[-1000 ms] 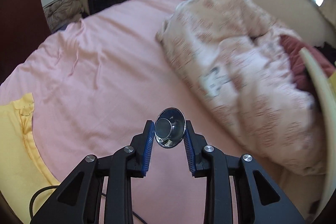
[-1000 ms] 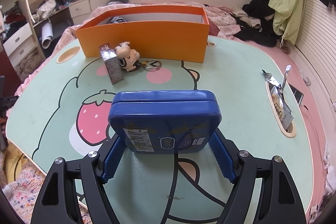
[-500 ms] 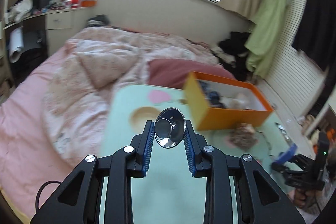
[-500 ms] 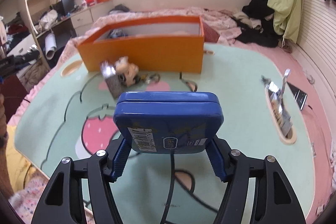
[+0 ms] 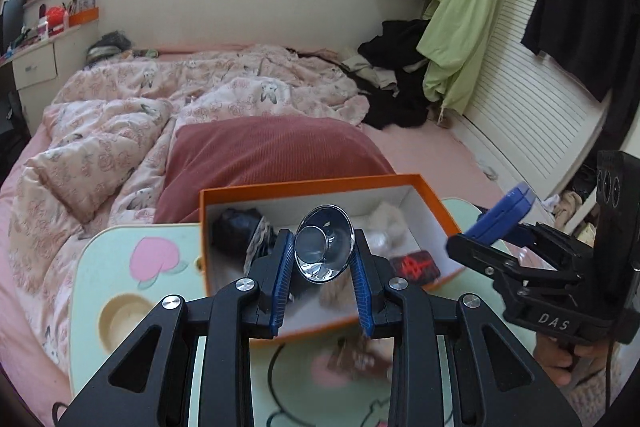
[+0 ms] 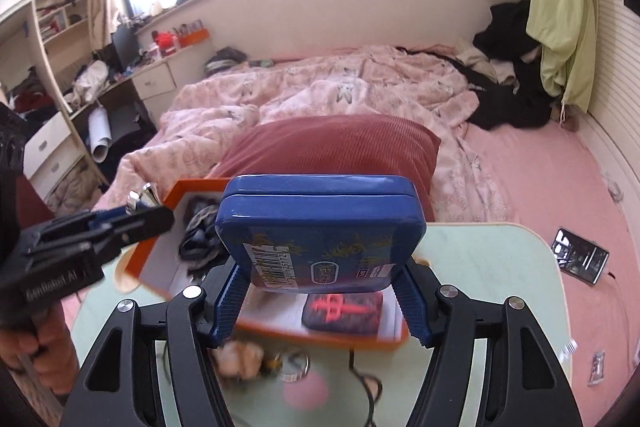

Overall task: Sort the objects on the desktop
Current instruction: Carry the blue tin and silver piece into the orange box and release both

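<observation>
The left gripper (image 5: 324, 281) is clamped narrowly on a small polished chrome funnel-shaped cup (image 5: 324, 250). The blue ribbed pads (image 5: 281, 285) press its flared rim from both sides, and the mouth faces back toward the wrist. Beyond and below the fingertips lies an open orange cardboard box with a white interior (image 5: 430, 191), which stands on a pale green cartoon-printed lap table (image 5: 100, 267). Inside the box, a dark crumpled cloth item (image 5: 236, 227) lies left of the left fingers, and a black pouch with a red emblem (image 5: 414, 264) lies right of them.

Handling: the cup appears light, rigid and slippery. The hold across its round rim gives only narrow contact, so it may pivot or slip if the pressure eases.

The right gripper (image 6: 322, 297) holds a flat blue rectangular metal tin with a barcode label (image 6: 320, 227). Its pads grip the lower corners, and the tin stands upright above the fingers. The same box (image 6: 280, 333) lies under and beyond these fingertips. On the table nearer than the box, a blurred beige plush toy with a metal key ring (image 6: 294, 363) lies between the finger arms.

Handling: the tin appears stiff, smooth-sided and somewhat top-heavy in this low hold. A grip nearer mid-height would be steadier.
</observation>
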